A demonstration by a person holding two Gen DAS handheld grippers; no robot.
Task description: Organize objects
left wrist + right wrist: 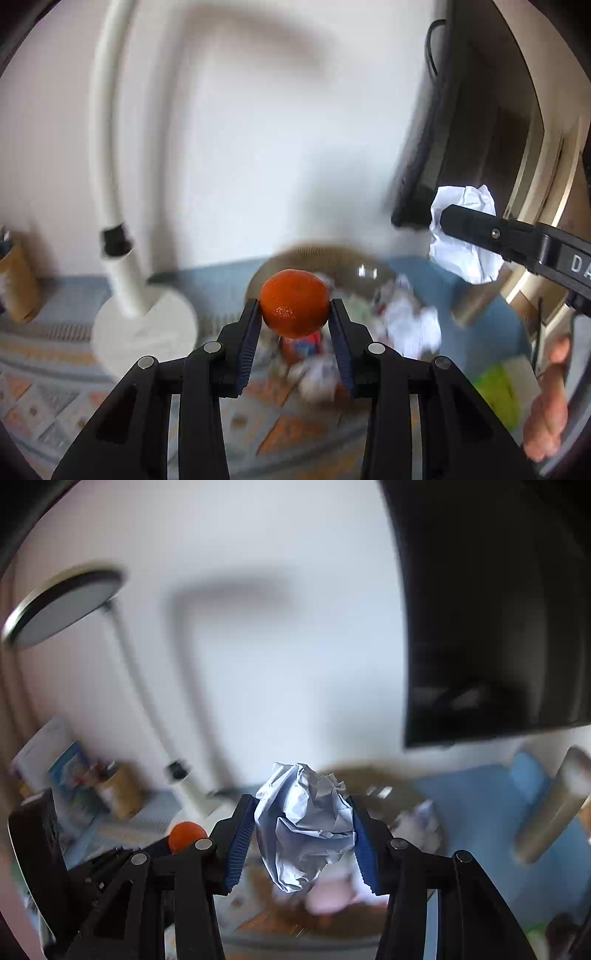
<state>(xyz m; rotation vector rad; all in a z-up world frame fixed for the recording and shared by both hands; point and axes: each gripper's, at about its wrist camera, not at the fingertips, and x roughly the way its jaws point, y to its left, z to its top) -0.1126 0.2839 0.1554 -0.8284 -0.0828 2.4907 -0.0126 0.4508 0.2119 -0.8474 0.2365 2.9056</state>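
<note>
blue-padded fingers point(248, 343) of the left gripper point(294, 332) sit nearest the lens, closed on an orange point(294, 308) pinched at its widest part, one pad on each side. it hangs in the air above a blurred bowl point(314, 254) that already holds crumpled paper and wrappers. in the right wrist view the right gripper point(303, 834) is clamped on a paper ball point(304, 819), which bulges above and below the pads, also held clear of the bench point(480, 812).

both things are lifted, so the step in hand looks like carrying each to its proper place. the blur suggests fast motion; slowing down would likely help.

for the orange: the skin is smooth and round, so the grip probably depends on steady squeeze across the middle. keep the fingers level, and lower it until it touches before opening, since it would likely roll if dropped.

for the paper ball: it is light and springy, so it may shift or partly unfold when released. it seems to belong with the other scraps in the bowl; bring it right over the rim, then open.

the two grippers are near each other, the right one showing just beside the left view's edge near a dark monitor point(461, 129). moving one at a time would lessen the chance of a knock. a white lamp point(144, 325) stands to the left, well apart.
</note>
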